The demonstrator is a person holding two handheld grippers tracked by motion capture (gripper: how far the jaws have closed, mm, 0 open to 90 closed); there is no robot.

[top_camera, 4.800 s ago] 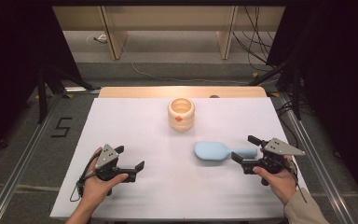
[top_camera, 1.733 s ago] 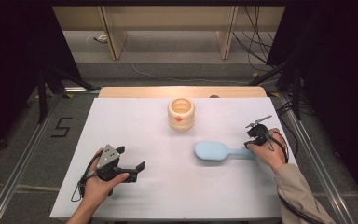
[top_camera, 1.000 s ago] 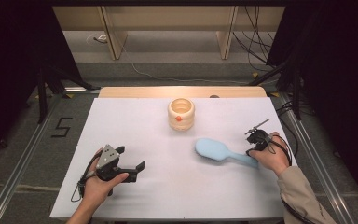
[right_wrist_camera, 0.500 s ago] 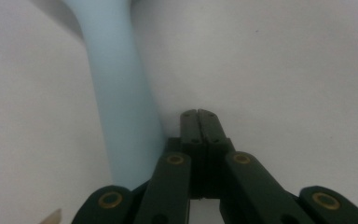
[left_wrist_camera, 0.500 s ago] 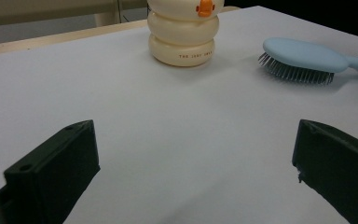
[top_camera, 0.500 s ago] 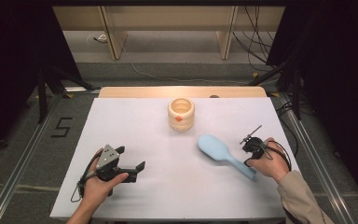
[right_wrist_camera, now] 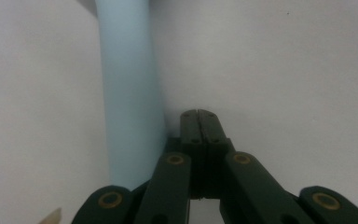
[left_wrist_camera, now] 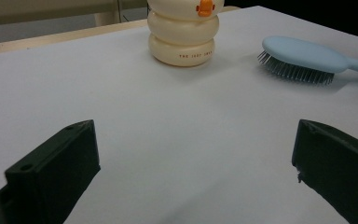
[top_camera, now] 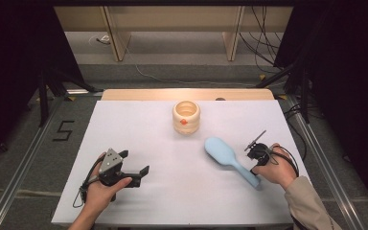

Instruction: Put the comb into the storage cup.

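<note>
Resting at the near left of the white table (top_camera: 139,129), the left gripper (top_camera: 133,168) sits with its jaws spread wide and nothing between them, so little risk there beyond a stray bump if it moves in early. Mid-table, toward the far edge, stands the cream ringed snowman-shaped pot (top_camera: 186,116) with an orange nose, well apart from the rest. Right of centre lies the light blue hairbrush (top_camera: 220,152), bristles down, lying diagonally, handle running toward the right gripper (right_wrist_camera: 198,122). That gripper's jaws are pressed fully together, empty, tips down on the table touching the side of the handle. Risks: closed tips slide off the smooth handle, brush spins or skids rather than travelling straight, maybe off the near edge; a hard shove could tip it over or send it into the pot.
</note>
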